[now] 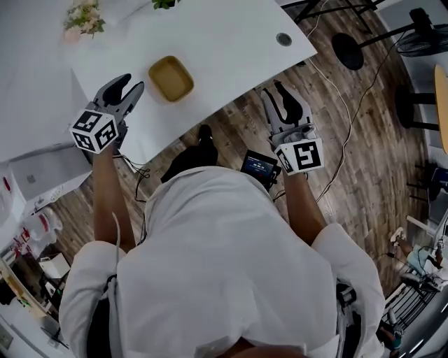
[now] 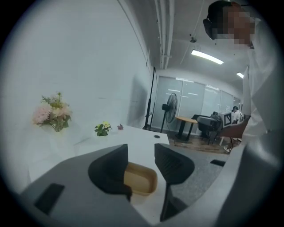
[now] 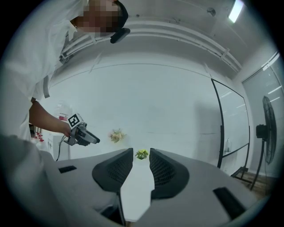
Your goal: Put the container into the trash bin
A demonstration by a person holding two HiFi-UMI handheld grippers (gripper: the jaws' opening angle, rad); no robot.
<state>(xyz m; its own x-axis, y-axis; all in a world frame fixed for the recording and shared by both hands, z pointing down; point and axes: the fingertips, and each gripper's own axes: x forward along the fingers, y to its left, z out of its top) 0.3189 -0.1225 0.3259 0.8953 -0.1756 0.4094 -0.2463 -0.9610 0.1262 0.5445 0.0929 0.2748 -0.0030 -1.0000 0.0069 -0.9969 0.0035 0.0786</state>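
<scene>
A shallow tan container (image 1: pixel 171 78) sits on the white table (image 1: pixel 224 42) near its front edge. My left gripper (image 1: pixel 133 87) hovers just left of it, open, fingertips a short way from its rim. In the left gripper view the container (image 2: pixel 142 178) lies just beyond the spread jaws of the left gripper (image 2: pixel 141 153), untouched. My right gripper (image 1: pixel 280 91) is at the table's edge to the container's right, apart from it. In the right gripper view the right gripper (image 3: pixel 141 156) shows a narrow gap with nothing in it, and the left gripper (image 3: pixel 82 135) appears across the table.
A pink bouquet (image 1: pixel 84 17) and a small green plant (image 1: pixel 164 3) stand at the table's far side. A cable hole (image 1: pixel 283 39) is near its right corner. Fan stands (image 1: pixel 348 50) and cables lie on the wooden floor at right. A white box (image 1: pixel 42 171) sits at lower left.
</scene>
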